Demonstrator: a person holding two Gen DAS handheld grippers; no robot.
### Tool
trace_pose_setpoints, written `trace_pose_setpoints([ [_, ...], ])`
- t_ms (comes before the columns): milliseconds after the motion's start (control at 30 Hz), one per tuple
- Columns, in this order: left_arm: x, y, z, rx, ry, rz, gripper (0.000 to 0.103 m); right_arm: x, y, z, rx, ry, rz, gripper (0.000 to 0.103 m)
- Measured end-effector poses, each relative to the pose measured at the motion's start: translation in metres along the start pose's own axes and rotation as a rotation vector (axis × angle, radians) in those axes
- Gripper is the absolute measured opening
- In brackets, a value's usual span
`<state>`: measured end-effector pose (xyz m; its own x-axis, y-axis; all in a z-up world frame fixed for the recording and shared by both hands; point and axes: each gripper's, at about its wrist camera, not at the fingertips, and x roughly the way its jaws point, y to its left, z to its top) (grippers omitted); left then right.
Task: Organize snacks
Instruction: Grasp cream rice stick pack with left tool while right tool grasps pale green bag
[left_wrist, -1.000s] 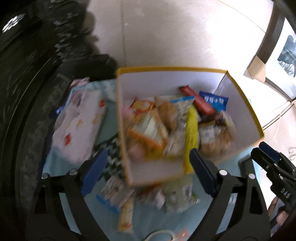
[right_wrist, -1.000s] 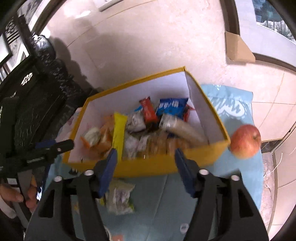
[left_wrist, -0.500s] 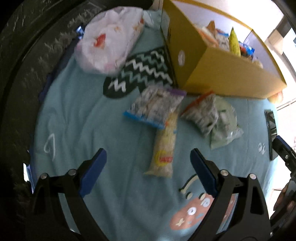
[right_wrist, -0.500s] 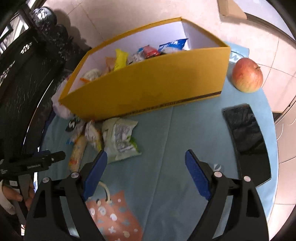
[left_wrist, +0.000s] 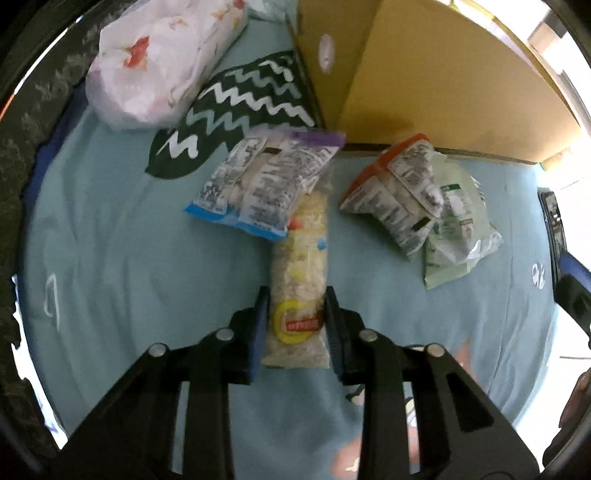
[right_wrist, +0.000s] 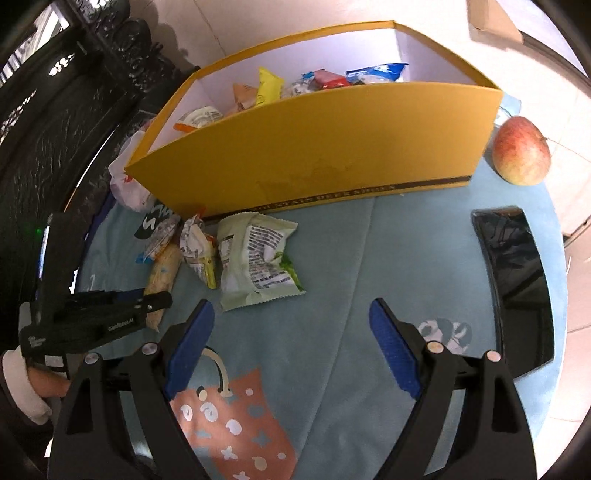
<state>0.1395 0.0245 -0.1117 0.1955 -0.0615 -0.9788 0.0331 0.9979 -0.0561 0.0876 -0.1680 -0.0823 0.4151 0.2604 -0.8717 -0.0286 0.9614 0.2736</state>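
Observation:
My left gripper (left_wrist: 293, 314) is shut on the near end of a long clear snack pack with a yellow ring logo (left_wrist: 301, 280), which lies on the blue cloth; it also shows in the right wrist view (right_wrist: 162, 275). Beyond it lie a blue-edged packet (left_wrist: 264, 184), an orange-edged packet (left_wrist: 397, 192) and a green packet (left_wrist: 456, 229). The yellow box (right_wrist: 314, 147) holds several snacks. My right gripper (right_wrist: 291, 332) is open and empty above the cloth, in front of the green packet (right_wrist: 255, 258).
A white plastic bag (left_wrist: 162, 55) lies left of the box. An apple (right_wrist: 521, 149) sits right of the box and a black phone (right_wrist: 511, 266) lies at the cloth's right edge. Dark carved furniture (right_wrist: 55, 110) stands at the left.
My left gripper dropped from above the box to the cloth and shut on the long snack pack. My right gripper pulled back and lowered, staying open.

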Motion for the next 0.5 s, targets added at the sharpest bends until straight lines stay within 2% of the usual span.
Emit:
trace_pose_setpoints([
  [67, -0.004, 0.003, -0.002, -0.015, 0.000, -0.027, 0.029, 0.007, 0.006, 0.004, -0.030, 0.004, 0.001, 0.086],
  [300, -0.009, 0.012, -0.007, -0.022, 0.007, -0.035, 0.029, 0.058, 0.042, 0.023, -0.206, 0.074, -0.017, 0.086],
  [333, -0.008, 0.013, -0.007, -0.025, 0.008, -0.036, 0.029, 0.068, 0.048, 0.025, -0.236, 0.087, -0.016, 0.082],
  [367, -0.008, 0.013, -0.007, -0.027, 0.009, -0.040, 0.029, 0.077, 0.051, 0.026, -0.259, 0.105, -0.026, 0.063],
  [400, -0.008, 0.015, -0.007, -0.027, 0.009, -0.041, 0.029, 0.085, 0.054, 0.026, -0.277, 0.128, -0.047, 0.053],
  [500, -0.007, 0.018, -0.005, -0.028, 0.012, -0.043, 0.029, 0.088, 0.056, 0.030, -0.300, 0.130, -0.056, 0.045],
])
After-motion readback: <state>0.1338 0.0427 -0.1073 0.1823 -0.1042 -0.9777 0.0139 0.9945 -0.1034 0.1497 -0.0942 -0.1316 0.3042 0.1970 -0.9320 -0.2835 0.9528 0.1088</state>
